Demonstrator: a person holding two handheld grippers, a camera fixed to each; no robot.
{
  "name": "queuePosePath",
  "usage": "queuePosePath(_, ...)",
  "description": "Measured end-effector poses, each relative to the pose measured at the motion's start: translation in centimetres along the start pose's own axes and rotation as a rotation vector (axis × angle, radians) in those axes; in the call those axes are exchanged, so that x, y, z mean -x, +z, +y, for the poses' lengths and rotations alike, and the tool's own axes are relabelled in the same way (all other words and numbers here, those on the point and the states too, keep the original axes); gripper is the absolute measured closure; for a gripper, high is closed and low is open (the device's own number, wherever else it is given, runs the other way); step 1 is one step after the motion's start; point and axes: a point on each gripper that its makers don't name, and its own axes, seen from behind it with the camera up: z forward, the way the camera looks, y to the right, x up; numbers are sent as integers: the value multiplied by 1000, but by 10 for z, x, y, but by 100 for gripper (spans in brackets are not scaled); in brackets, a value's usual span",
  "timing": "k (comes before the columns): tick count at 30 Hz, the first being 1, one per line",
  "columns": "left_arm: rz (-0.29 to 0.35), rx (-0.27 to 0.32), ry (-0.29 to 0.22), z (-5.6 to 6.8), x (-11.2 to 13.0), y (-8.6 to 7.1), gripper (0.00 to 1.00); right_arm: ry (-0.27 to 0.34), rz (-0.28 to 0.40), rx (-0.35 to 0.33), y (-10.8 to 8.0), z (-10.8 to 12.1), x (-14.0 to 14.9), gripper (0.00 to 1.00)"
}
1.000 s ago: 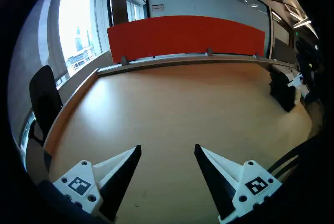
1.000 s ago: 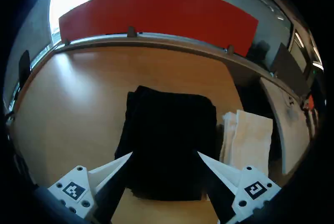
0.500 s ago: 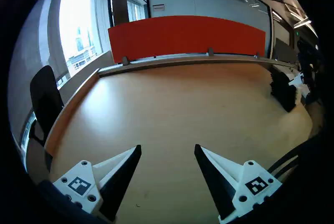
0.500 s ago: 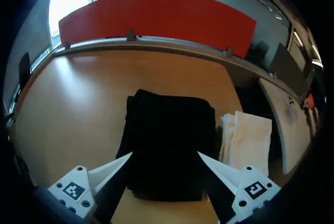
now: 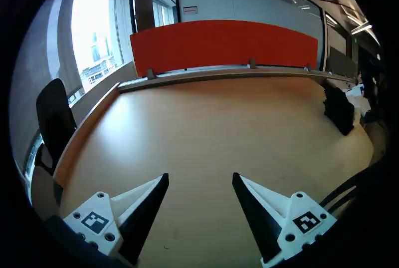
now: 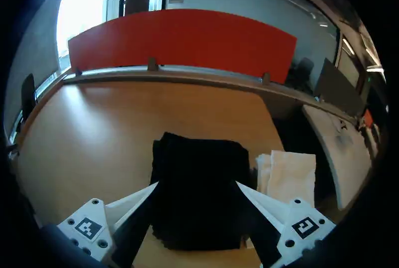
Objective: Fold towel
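Black cloth sits in the lower centre of the right gripper view: the black towel (image 6: pixel 199 168) lies in flat layers on the wooden worktop (image 6: pixel 99 118), with a white towel (image 6: pixel 292 175) just beside it at the lower right. The right claw (image 6: pixel 197 183) is spread wide and grips nothing, its two fingers framing the near part of the dark pile. The left claw (image 5: pixel 199 175) is also spread and empty, over bare wood well apart from the cloth. The risk, as I judge it, is a pinch that takes several layers at once and drags the whole pile. The finger nearest the white towel could also snag it. With only one claw close, a lifted edge may sag and fold crooked.
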Motion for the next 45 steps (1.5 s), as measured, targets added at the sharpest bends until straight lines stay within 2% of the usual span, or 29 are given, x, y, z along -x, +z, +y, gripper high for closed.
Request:
queuePosePath(6, 10, -2, 8, -4, -5, 1, 6, 29, 84, 30, -7, 3, -20, 0)
queuePosePath(18, 26, 0, 9, -7, -12, 0, 6, 86, 326, 114, -32, 13, -69, 0)
queuePosePath(24, 35, 1, 6, -7, -16, 0, 6, 145, 415, 141, -45, 19, -88, 1)
queuePosePath(27, 41, 0, 7, -8, -19, 0, 6, 161, 474, 143, -56, 19, -100, 0)
queuePosePath(32, 51, 0, 3, -9, -22, -1, 6, 154, 561, 131, -77, 13, -118, 0)
queuePosePath(36, 59, 1, -4, -9, -24, 0, 6, 138, 589, 127, -82, 9, -123, 1)
queuePosePath(45, 94, -5, -9, -11, -37, 3, 6, 104, 590, 134, -87, 3, -131, 0)
